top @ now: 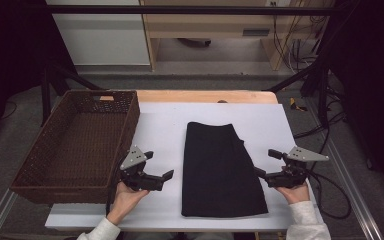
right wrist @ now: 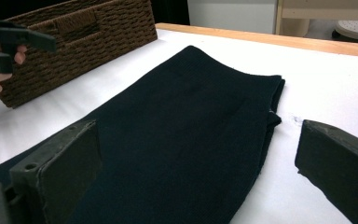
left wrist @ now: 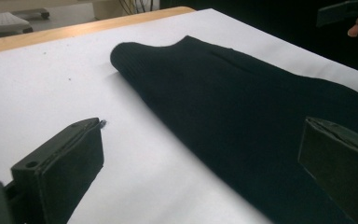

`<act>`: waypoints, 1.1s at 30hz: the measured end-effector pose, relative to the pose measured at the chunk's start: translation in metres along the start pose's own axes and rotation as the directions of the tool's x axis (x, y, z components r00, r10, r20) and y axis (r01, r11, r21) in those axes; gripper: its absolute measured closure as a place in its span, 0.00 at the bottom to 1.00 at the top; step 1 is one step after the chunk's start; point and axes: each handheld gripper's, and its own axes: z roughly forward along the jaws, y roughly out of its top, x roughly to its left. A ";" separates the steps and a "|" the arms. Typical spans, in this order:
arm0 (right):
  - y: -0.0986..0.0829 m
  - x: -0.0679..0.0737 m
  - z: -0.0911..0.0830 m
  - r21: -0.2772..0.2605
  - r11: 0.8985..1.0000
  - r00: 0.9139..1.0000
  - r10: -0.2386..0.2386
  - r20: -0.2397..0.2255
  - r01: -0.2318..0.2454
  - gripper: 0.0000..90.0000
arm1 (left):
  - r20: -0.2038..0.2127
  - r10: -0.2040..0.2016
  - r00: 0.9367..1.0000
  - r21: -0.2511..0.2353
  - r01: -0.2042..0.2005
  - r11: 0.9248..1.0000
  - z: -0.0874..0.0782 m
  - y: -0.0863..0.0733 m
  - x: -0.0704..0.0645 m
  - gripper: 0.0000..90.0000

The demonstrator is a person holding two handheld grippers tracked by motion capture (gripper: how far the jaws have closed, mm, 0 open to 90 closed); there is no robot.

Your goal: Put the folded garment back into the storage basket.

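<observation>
A folded black cloth [top: 220, 170] lies flat in the middle of the white table top [top: 165, 125], long side running away from me. My left gripper [top: 159, 165] hovers just off the cloth's left edge, open, with nothing between its jaws. In the left gripper view the cloth [left wrist: 242, 98] stretches under the right jaw of the left gripper [left wrist: 203, 126]. My right gripper [top: 264, 162] stands open at the cloth's right edge. In the right gripper view the cloth [right wrist: 186, 121] lies below the wide-apart jaws of the right gripper [right wrist: 198, 126].
An empty brown wicker basket [top: 75, 145] stands on the table's left side, also seen as the basket [right wrist: 74, 42] from the right gripper. A wooden table edge [top: 205, 96] runs along the back. Cables [top: 325, 180] trail off the right side.
</observation>
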 end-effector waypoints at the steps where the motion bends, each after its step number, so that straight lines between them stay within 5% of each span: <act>1: 0.000 0.000 0.000 0.002 1.000 1.000 0.000 -0.001 0.000 0.01 | -0.002 -0.003 1.000 -0.001 0.003 1.000 0.000 0.002 0.000 0.00; 33: -0.002 0.001 0.002 0.023 1.000 1.000 -0.002 0.001 0.002 0.01 | -0.034 -0.001 0.999 -0.006 0.001 1.000 0.034 0.043 0.003 0.00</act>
